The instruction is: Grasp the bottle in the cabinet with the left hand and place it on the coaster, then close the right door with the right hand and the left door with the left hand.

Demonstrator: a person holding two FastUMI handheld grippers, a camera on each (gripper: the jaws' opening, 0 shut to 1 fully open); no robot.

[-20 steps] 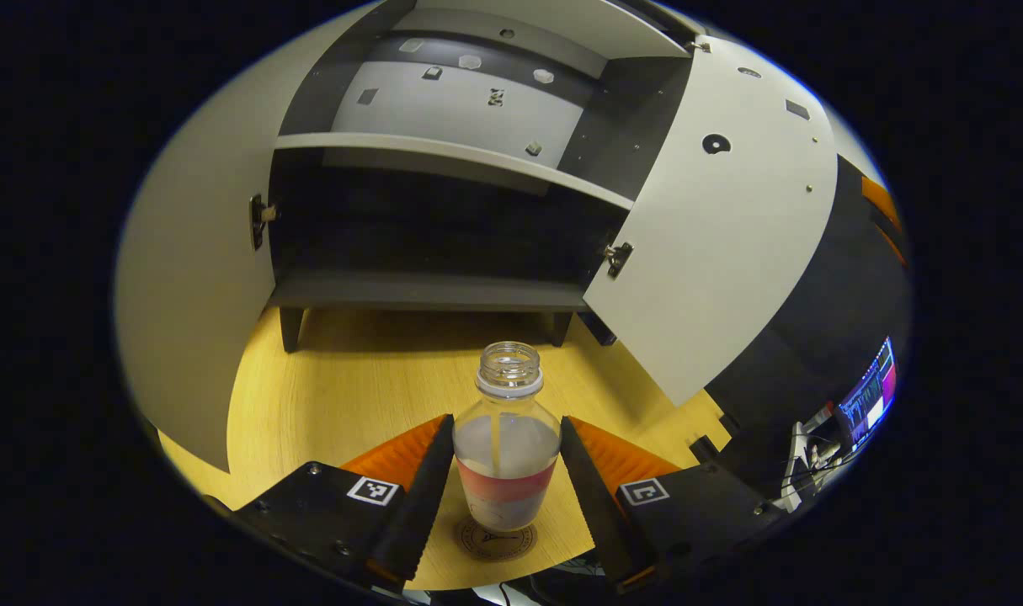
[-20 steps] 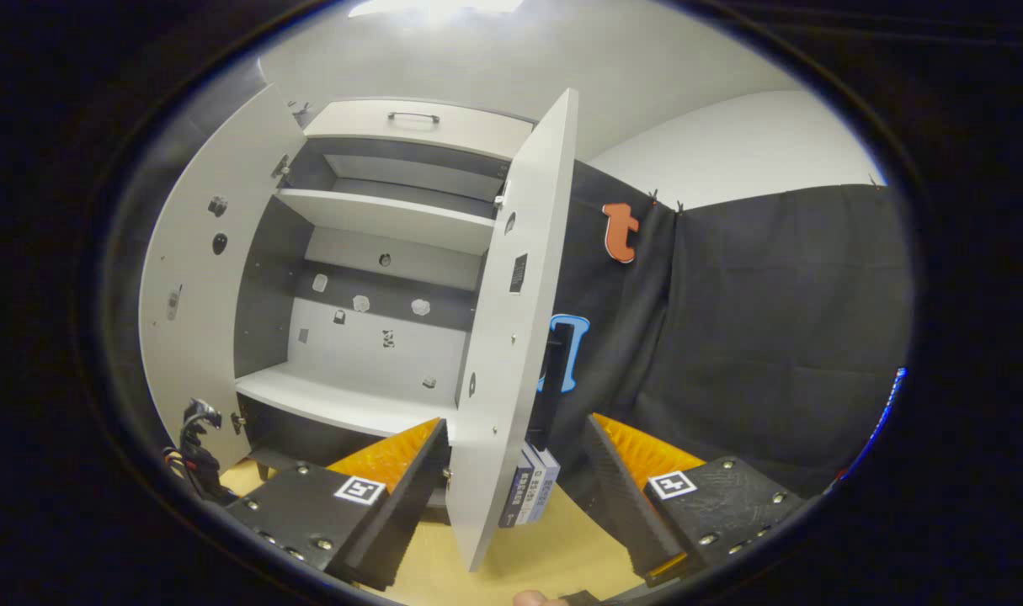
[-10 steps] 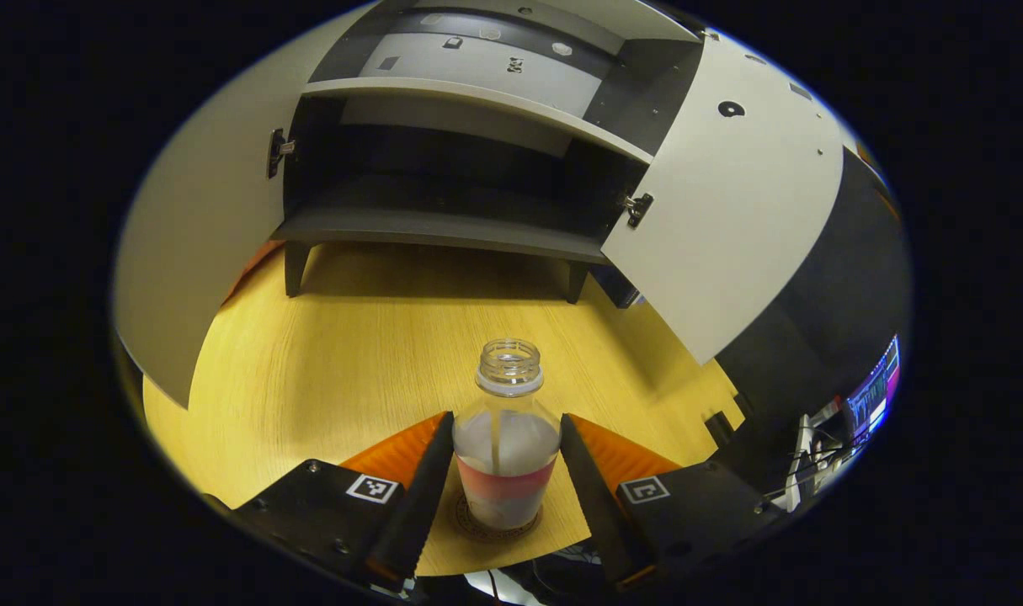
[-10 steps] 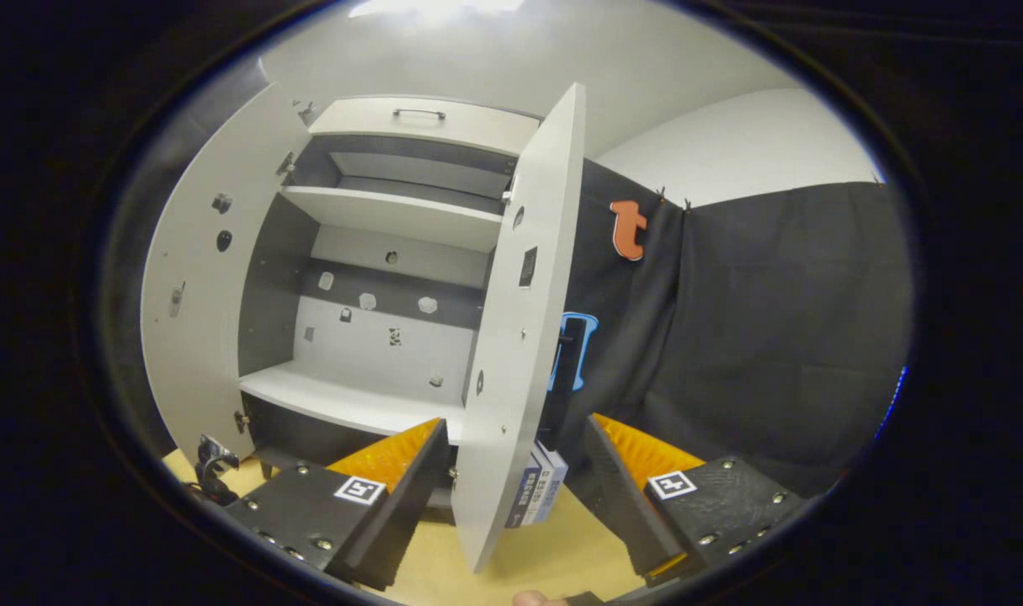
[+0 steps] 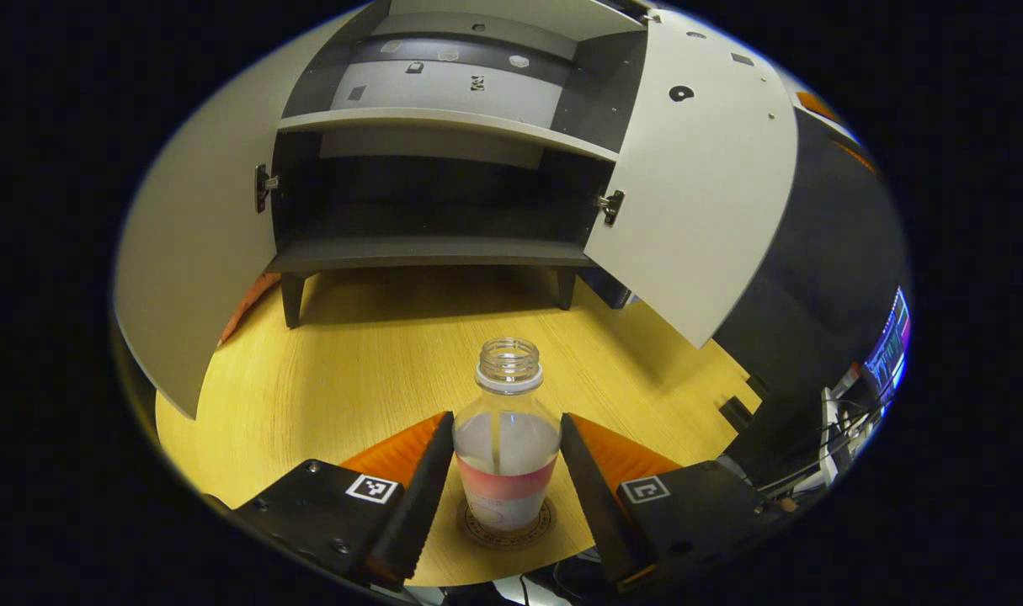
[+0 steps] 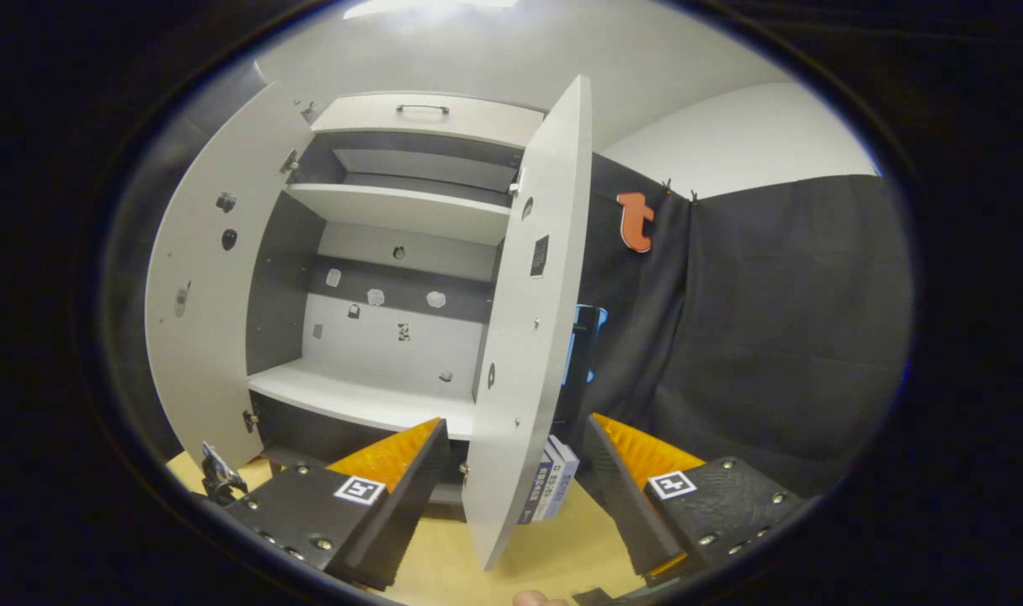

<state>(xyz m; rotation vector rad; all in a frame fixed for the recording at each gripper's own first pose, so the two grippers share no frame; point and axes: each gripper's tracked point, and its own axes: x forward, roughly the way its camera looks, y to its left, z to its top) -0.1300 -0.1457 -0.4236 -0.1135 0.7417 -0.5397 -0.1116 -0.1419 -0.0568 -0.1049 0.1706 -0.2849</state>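
Observation:
A clear, capless bottle (image 5: 507, 459) with a red label band stands upright on the round coaster (image 5: 538, 530) on the wooden table. My left gripper (image 5: 505, 418) is shut on it, one finger pressing each side of its body. The cabinet (image 5: 427, 252) stands behind on short legs, with its left door (image 5: 191, 261) and right door (image 5: 705, 194) both swung wide. In the right gripper view, the right door (image 6: 528, 337) is seen edge-on straight ahead. My right gripper (image 6: 515, 421) is open, and the door's lower edge lies in line with the gap, touching neither finger.
The light wooden table (image 5: 351, 370) stretches between the bottle and the cabinet. A small labelled box (image 6: 551, 488) stands behind the right door's lower edge. A lit screen (image 5: 890, 349) and cables (image 5: 827, 421) sit at the far right. Inside the cabinet is a pale shelf (image 6: 368, 400).
The bottle has come down with my left gripper, and the coaster now sits centred under its base. My right gripper has edged slightly; the door's edge stays in its gap.

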